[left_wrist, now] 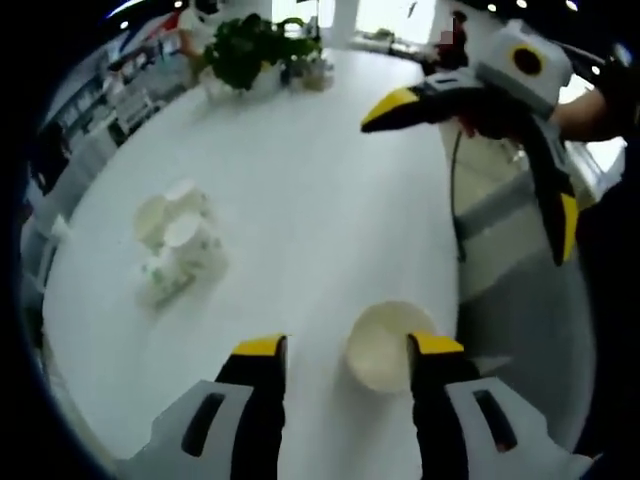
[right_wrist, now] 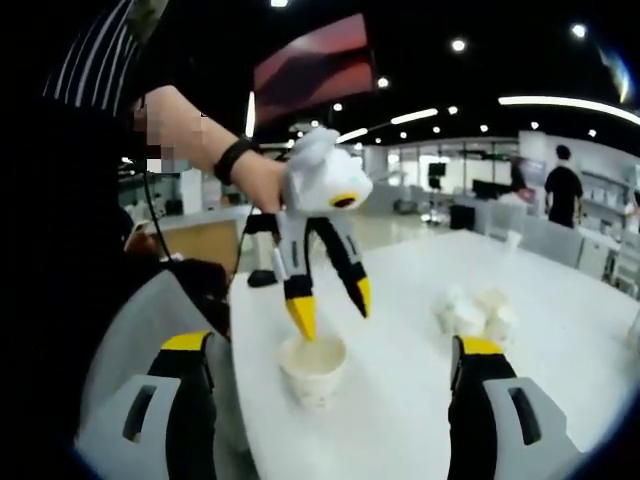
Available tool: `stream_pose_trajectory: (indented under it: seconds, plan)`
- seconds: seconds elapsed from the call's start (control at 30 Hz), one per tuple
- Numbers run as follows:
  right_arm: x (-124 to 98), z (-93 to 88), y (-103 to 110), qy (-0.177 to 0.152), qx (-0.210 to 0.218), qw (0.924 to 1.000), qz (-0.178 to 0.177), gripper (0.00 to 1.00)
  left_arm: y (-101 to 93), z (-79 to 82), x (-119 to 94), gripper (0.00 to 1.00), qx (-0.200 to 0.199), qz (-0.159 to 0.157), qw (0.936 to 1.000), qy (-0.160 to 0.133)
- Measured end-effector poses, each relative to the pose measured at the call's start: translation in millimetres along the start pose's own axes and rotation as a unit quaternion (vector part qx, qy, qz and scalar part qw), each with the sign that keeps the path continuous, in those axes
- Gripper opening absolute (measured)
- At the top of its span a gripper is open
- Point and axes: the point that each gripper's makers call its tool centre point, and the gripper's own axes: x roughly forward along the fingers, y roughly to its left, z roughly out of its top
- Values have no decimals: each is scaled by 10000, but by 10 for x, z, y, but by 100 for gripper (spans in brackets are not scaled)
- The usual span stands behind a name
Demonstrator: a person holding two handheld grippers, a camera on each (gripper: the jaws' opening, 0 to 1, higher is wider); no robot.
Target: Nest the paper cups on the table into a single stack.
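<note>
- Cup point(left_wrist: 385, 345) point(right_wrist: 313, 368) stands upright, mouth up, near the table edge on the person's side. No gripper holds it.
- Left gripper point(left_wrist: 345, 352) point(right_wrist: 330, 302): jaws spread wide, empty. In the right gripper view its yellow tips hang just above the cup's rim, one tip over the mouth; contact cannot be judged. In the left gripper view the cup sits just inside the right-hand jaw.
- Cluster point(left_wrist: 178, 240) point(right_wrist: 475, 312) of more cups lies well apart from the single cup, further in on the table. Some are tipped on their sides; the count is unclear.
- Right gripper point(right_wrist: 330, 355) point(left_wrist: 470, 150): jaws released wide, nothing between them, raised off the table, well apart from the cluster.
- Table point(left_wrist: 320, 200) point(right_wrist: 560, 400) is white and rounded.
- Plant point(left_wrist: 255, 45) stands at the far end of the table.
- A hand point(right_wrist: 262, 178) with a dark wristband point(right_wrist: 233, 158) holds the left gripper.
- Person point(right_wrist: 563, 190) in dark clothes stands far back in the room.
</note>
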Motion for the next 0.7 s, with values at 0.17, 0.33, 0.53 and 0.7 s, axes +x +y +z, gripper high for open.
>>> stream_pose_trajectory:
  seconds: [0.17,0.33,0.53,0.7]
  plan:
    - [2,-5,-41,36,56,9999,-101,95,34,57,-46,69,-90,133,9989,-431]
    - [8,22,-71,16,112,9998,-173,96,106,43,-103,89,-290,351,9963,-725]
    - [24,46,-95,54,145,9996,-233,96,49,44,-162,95,-176,320,9942,-1007]
    - [46,44,-120,136,134,9994,-299,96,14,60,-203,99,-174,290,9914,-1265]
